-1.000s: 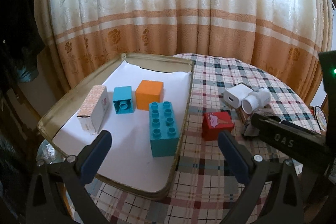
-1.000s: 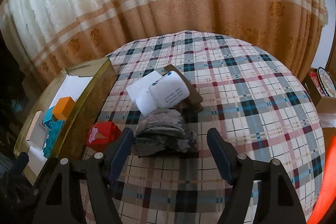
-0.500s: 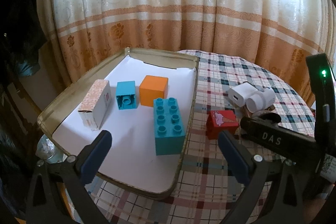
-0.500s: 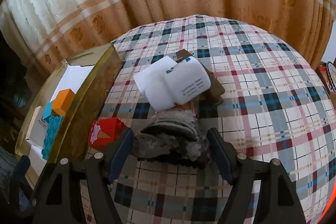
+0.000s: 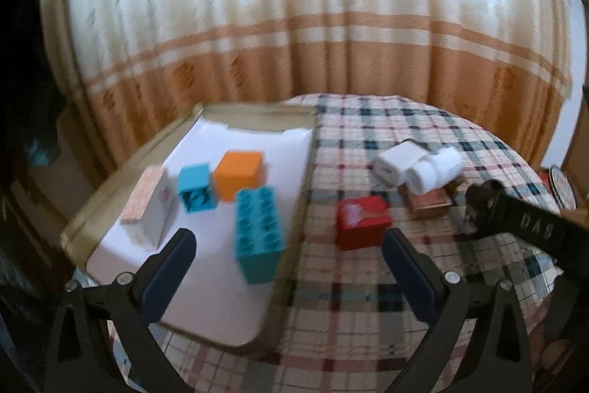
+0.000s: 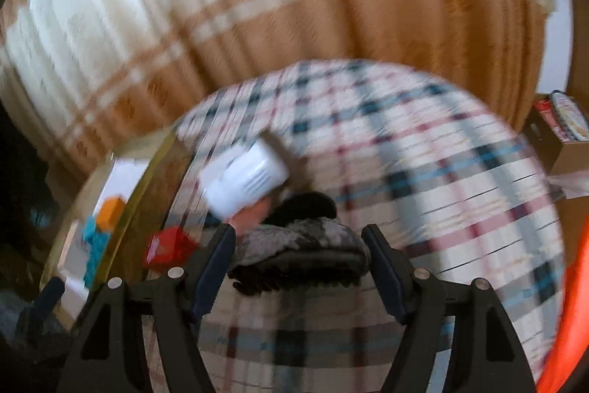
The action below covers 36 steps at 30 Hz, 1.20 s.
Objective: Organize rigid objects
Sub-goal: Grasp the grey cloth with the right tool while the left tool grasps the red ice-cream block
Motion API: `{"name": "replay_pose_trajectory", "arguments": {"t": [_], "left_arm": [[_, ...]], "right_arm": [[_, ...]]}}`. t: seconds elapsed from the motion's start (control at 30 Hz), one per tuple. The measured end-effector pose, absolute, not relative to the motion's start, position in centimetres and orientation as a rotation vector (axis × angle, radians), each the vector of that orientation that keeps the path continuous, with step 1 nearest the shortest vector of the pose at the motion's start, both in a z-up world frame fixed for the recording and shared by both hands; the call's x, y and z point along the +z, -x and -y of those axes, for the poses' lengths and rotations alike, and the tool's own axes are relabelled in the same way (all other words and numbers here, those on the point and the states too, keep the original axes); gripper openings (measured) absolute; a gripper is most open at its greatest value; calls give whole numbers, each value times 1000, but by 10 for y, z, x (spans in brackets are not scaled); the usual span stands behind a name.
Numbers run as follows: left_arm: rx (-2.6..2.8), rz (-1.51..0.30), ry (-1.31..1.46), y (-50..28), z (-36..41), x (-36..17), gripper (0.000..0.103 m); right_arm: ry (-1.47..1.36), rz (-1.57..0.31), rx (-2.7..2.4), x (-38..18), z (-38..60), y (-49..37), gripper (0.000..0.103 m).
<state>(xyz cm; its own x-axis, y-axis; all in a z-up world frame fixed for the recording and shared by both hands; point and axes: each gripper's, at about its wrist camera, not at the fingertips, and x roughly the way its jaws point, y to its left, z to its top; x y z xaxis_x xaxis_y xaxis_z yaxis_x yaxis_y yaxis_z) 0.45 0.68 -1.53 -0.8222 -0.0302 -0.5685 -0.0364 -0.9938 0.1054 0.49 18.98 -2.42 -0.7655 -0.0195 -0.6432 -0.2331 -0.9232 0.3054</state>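
Note:
A tray [image 5: 110,186] lined with white paper holds a teal brick [image 5: 259,232], a small teal block [image 5: 195,186], an orange cube [image 5: 239,174] and a patterned white box [image 5: 149,205]. A red box [image 5: 362,221] lies on the plaid cloth right of the tray. White adapters [image 5: 418,164] lie beyond it. My left gripper [image 5: 289,266] is open and empty above the tray's near right edge. My right gripper [image 6: 298,251] is open, its fingers either side of a grey camouflage bundle [image 6: 300,242]. The white adapters [image 6: 244,177] and red box [image 6: 167,247] show blurred there.
A brown flat piece [image 5: 430,199] lies under the adapters. The right gripper's black body [image 5: 522,225] crosses the right of the left wrist view. A curtain [image 5: 294,24] hangs behind the round table. A cardboard box [image 6: 559,131] stands at the far right.
The right gripper has moved forward over the camouflage bundle, which now lies between its fingers. The left gripper has drifted slightly; both views are motion-blurred.

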Motion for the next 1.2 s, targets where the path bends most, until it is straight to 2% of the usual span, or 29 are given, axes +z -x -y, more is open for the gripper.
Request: {"name": "replay_pose_trajectory", "arguments": {"t": [0.13, 0.33, 0.67, 0.87, 0.9, 0.97, 1.0, 1.1, 1.17, 1.2], "left_arm": [[2949, -319, 938, 6, -42, -14, 102], [2894, -373, 1132, 34, -76, -29, 102], [2782, -254, 1457, 75, -87, -55, 102], [2756, -258, 1467, 83, -95, -58, 100], [2744, -242, 1456, 83, -94, -58, 98], [2695, -142, 1446, 84, -90, -59, 85], [2670, -88, 1442, 84, -87, -59, 81], [2653, -103, 1385, 79, -90, -57, 72], [2634, -110, 1355, 75, -92, -55, 56], [2631, -116, 1352, 75, -93, -54, 52]], "right_arm": [[928, -641, 2761, -22, -210, -17, 70], [965, -737, 2728, -28, -229, -17, 70], [991, -779, 2720, -33, -234, -21, 70], [1012, -826, 2701, -38, -241, -23, 70], [1016, -830, 2698, -39, -241, -23, 70], [1029, -834, 2693, -40, -240, -23, 70], [1034, -835, 2689, -41, -241, -22, 70], [1048, -851, 2677, -43, -242, -21, 70], [1059, -860, 2671, -45, -243, -21, 70], [1058, -859, 2672, -45, -242, -21, 70]]}}
